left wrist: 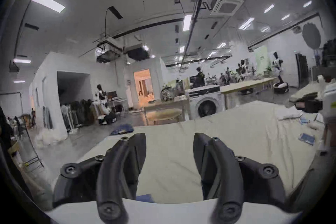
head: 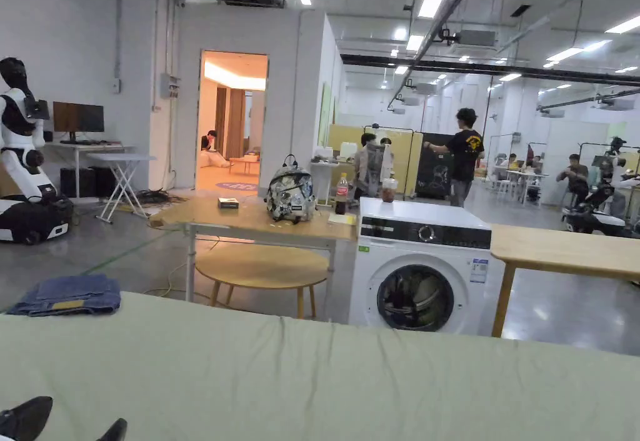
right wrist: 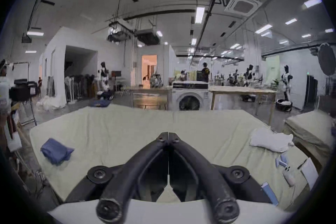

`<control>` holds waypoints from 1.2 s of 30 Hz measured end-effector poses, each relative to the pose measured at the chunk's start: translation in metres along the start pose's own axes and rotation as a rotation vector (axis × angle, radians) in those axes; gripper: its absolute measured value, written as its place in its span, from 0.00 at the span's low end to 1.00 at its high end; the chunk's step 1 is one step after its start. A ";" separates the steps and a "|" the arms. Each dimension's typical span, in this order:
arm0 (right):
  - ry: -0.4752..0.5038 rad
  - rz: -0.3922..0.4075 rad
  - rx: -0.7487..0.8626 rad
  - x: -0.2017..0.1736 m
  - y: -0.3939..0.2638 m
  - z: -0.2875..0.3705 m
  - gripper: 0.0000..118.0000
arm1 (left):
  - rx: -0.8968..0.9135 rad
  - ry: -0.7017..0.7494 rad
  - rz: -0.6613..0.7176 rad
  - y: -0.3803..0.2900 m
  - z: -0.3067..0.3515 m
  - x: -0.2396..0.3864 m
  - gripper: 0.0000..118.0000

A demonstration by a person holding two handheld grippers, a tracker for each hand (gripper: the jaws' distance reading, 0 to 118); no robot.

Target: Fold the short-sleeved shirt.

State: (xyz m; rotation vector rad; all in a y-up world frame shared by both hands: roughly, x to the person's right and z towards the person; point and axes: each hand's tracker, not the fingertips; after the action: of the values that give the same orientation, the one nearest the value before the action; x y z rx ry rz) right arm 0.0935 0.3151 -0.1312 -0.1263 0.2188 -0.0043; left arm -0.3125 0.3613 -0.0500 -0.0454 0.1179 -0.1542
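Left claw [left wrist: 169, 144] released, jaws wide, empty over bare sheet. Right claw [right wrist: 168, 137] clenched on nothing. Both are held off the counter [right wrist: 127, 129], likely pre-reach. Blue shirt [right wrist: 55, 152] bunched at near-left; white garment [right wrist: 271, 140] lies far-right. Which one the task means, unclear.

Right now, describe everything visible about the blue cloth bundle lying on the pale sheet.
The crumpled blue fabric bundle lies in a loose, uneven heap with rounded folds, not laid flat. It looks like soft, thin woven or knit cloth, plain blue, with no print showing. It rests on the pale green sheet-covered surface near that surface's left edge in the right gripper view. Nothing grips it: the shut right claw is apart from it, toward the middle. Whether it has sleeves cannot be told.
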 end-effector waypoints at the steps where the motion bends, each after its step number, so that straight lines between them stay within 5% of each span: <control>1: -0.005 -0.006 0.006 0.000 0.001 0.000 0.00 | 0.006 -0.030 0.008 0.002 -0.001 0.007 0.37; 2: -0.010 0.004 0.021 0.001 0.000 0.000 0.00 | 0.012 -0.032 -0.002 0.002 -0.001 0.016 0.30; 4: -0.069 0.055 0.066 0.000 -0.004 0.002 0.00 | 0.006 -0.031 -0.019 -0.002 -0.003 0.026 0.00; 9: -0.071 -0.021 0.034 -0.003 -0.014 0.004 0.00 | -0.004 -0.056 0.011 -0.006 -0.005 0.047 0.00; 23: -0.067 0.009 -0.007 -0.020 -0.018 0.008 0.00 | 0.023 -0.119 0.172 -0.008 -0.001 0.025 0.00; 32: -0.071 -0.025 0.033 -0.016 -0.011 0.015 0.00 | 0.043 -0.109 0.136 -0.006 0.005 0.029 0.00; 33: -0.083 -0.015 0.037 -0.016 -0.010 0.016 0.05 | 0.044 -0.109 0.135 -0.006 0.005 0.030 0.00; 34: -0.094 -0.005 0.051 -0.017 -0.009 0.018 0.24 | 0.047 -0.103 0.128 -0.006 0.006 0.030 0.00; 36: -0.069 -0.016 0.101 -0.015 -0.009 0.023 0.65 | 0.052 -0.094 0.116 -0.004 0.006 0.032 0.25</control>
State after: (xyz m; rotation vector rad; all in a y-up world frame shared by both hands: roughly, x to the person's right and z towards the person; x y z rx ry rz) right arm 0.0836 0.3097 -0.1048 -0.0277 0.1482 -0.0265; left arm -0.2806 0.3526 -0.0471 0.0060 0.0230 -0.0393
